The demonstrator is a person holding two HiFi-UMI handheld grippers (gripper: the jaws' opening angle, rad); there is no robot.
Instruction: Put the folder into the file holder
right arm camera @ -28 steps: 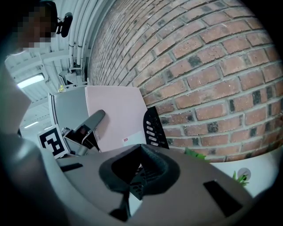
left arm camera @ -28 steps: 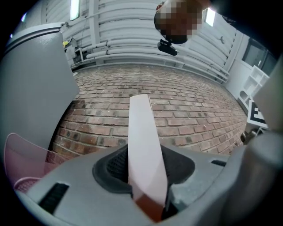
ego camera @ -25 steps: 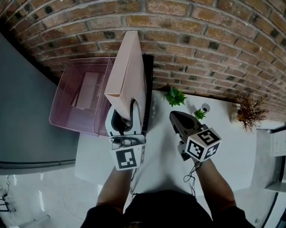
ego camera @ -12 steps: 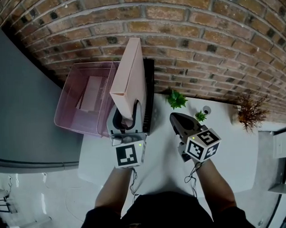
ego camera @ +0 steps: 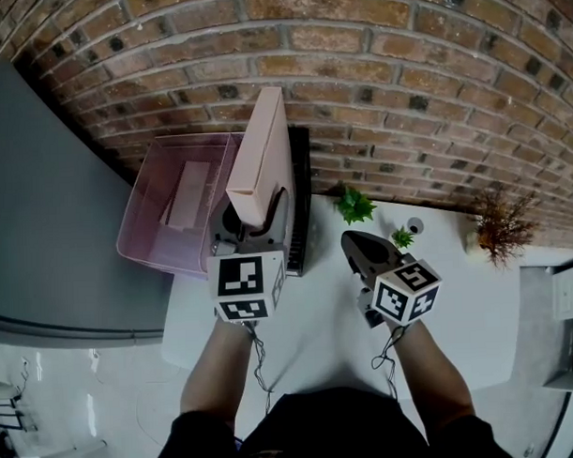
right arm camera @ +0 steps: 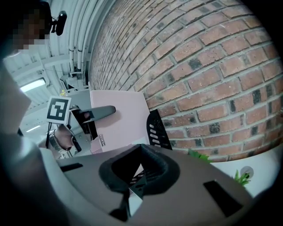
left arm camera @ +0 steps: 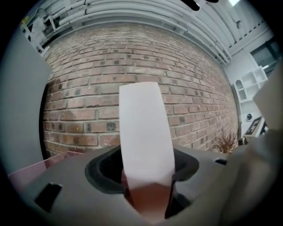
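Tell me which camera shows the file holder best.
The right gripper view: the file holder shows its slotted side beside the pink folder. The head view shows only a narrow strip; the left gripper view shows none.

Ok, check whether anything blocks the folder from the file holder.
Nothing visible does. The folder stands upright directly against the file holder on its left side, between the left tongs, which have just been opening.

You see a pale pink folder (ego camera: pixel 265 154), black file holder (ego camera: pixel 301 199), translucent pink bin (ego camera: pixel 141 219), white tabletop (ego camera: pixel 318 311), red-brown brick wall (ego camera: pixel 403 78).
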